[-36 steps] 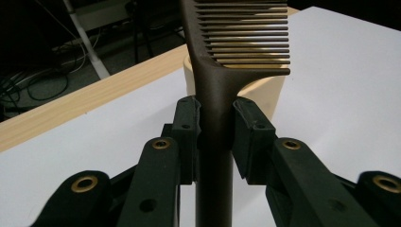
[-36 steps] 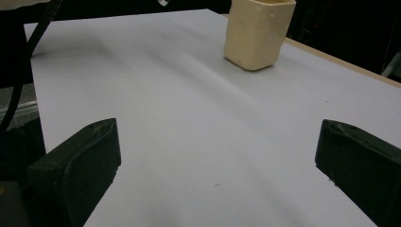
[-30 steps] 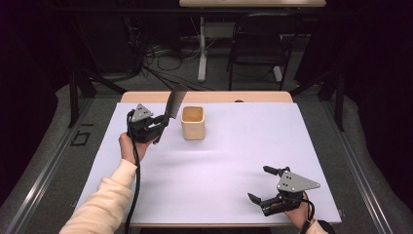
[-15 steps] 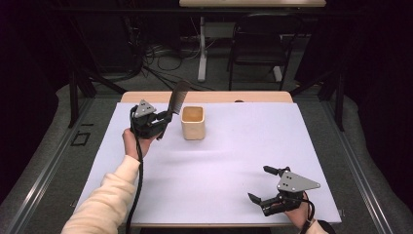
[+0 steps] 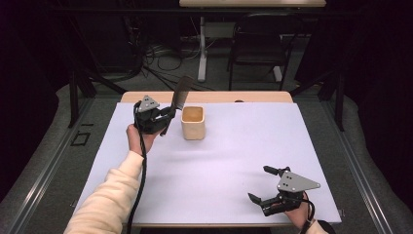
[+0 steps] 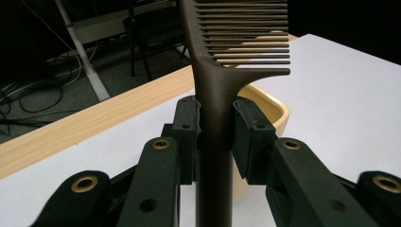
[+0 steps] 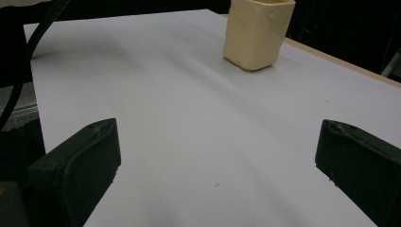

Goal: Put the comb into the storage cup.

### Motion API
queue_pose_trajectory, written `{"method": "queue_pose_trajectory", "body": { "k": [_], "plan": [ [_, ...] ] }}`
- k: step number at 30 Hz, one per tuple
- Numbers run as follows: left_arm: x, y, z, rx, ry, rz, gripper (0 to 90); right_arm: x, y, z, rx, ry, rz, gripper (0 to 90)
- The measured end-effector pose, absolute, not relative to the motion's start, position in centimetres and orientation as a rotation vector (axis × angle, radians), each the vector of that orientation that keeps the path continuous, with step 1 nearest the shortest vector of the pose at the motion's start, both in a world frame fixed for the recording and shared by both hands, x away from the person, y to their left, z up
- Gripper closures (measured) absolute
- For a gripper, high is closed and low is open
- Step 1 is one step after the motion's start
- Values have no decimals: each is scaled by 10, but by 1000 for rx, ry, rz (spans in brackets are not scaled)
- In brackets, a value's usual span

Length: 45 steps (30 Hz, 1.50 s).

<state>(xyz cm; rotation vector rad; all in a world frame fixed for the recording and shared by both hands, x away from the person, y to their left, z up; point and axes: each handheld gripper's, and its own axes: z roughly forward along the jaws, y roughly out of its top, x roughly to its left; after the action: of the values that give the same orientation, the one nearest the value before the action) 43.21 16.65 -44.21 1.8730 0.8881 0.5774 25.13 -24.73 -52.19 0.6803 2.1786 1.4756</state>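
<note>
My left gripper (image 5: 164, 115) is shut on the handle of a dark brown comb (image 5: 181, 92), held upright just left of a cream square cup (image 5: 193, 122). In the left gripper view the comb (image 6: 215, 85) rises between the two pads (image 6: 187, 127), its teeth pointing right above the cup's rim (image 6: 269, 101). My right gripper (image 5: 263, 184) stands open near the table's front right corner, nothing between its fingers. The right gripper view looks across the white sheet at the cup (image 7: 257, 32), far beyond the right gripper (image 7: 217, 163).
A white sheet (image 5: 219, 161) covers the wooden table, whose bare edge (image 5: 219, 96) runs along the far side. Beyond it stand a dark chair (image 5: 255, 51), a table leg and cables on the floor. A sleeved forearm (image 5: 114, 195) reaches in at bottom left.
The left gripper has carried the comb slightly right and forward, closer to the cup. The right gripper has stayed still.
</note>
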Motion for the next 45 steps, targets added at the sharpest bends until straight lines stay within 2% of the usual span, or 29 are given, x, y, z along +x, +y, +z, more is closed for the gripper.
{"method": "queue_pose_trajectory", "body": {
  "k": [45],
  "plan": [
    [453,140,-407,1847,837,618,722,252,-248,-522,687,2182,1477,0]
  ]
}}
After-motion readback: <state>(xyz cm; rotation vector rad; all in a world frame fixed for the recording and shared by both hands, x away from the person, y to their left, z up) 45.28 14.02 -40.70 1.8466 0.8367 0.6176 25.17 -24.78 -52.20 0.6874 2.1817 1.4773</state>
